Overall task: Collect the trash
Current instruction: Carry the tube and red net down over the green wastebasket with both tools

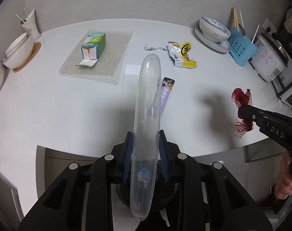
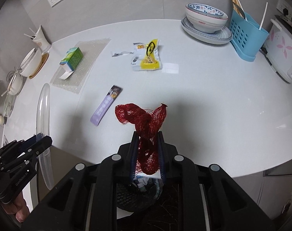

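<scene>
The purple sachet [image 1: 166, 96] lies partly behind the clear plastic lid [image 1: 147, 115], its print smeared through the plastic. The rice cooker [image 2: 282, 52] runs off the right edge. A bin [image 2: 138, 194] below the table edge shows only in the gap under the red mesh bag [image 2: 146, 132]; its contents are unclear.

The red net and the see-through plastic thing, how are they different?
The red net is soft, crumpled and bright red; the clear plastic lid is stiff, smooth and see-through. The net is a small bunch, the lid long and held on edge. The right gripper pinches the net; the left gripper clamps the lid. Both are held above the table.
</scene>
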Available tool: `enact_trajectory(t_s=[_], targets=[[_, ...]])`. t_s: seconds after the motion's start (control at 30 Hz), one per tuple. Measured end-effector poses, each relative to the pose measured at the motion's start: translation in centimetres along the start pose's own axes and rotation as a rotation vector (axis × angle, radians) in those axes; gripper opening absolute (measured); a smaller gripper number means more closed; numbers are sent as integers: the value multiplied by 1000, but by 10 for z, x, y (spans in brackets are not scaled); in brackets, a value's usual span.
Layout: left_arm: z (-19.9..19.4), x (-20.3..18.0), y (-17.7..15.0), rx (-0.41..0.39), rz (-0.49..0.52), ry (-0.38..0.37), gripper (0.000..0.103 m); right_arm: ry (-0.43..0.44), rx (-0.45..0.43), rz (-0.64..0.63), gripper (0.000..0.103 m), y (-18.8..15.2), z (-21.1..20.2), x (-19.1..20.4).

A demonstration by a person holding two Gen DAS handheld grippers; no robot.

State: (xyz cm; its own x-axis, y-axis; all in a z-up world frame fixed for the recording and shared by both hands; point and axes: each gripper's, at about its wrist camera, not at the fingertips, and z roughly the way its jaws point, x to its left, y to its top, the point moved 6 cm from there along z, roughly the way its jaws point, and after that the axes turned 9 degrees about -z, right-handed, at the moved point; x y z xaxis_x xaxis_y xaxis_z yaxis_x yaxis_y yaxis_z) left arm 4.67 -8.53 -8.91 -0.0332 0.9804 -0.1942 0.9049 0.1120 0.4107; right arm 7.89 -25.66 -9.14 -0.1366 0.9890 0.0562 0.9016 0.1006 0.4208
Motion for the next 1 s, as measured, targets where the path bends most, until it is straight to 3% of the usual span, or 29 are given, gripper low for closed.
enact_trajectory(t_s=[0.3,0.53,1.0], targets=[[-19,0,-44,-8,-10,-16,26,22,-7,-39,18,-42,-13,23],[-28,8,-69,-5,-60,-13,26,36,-28,-129,18,-58,-25,50],[-27,34,-113,-3,-101,-5,26,62,-42,-160,18,-90,-20,70]])
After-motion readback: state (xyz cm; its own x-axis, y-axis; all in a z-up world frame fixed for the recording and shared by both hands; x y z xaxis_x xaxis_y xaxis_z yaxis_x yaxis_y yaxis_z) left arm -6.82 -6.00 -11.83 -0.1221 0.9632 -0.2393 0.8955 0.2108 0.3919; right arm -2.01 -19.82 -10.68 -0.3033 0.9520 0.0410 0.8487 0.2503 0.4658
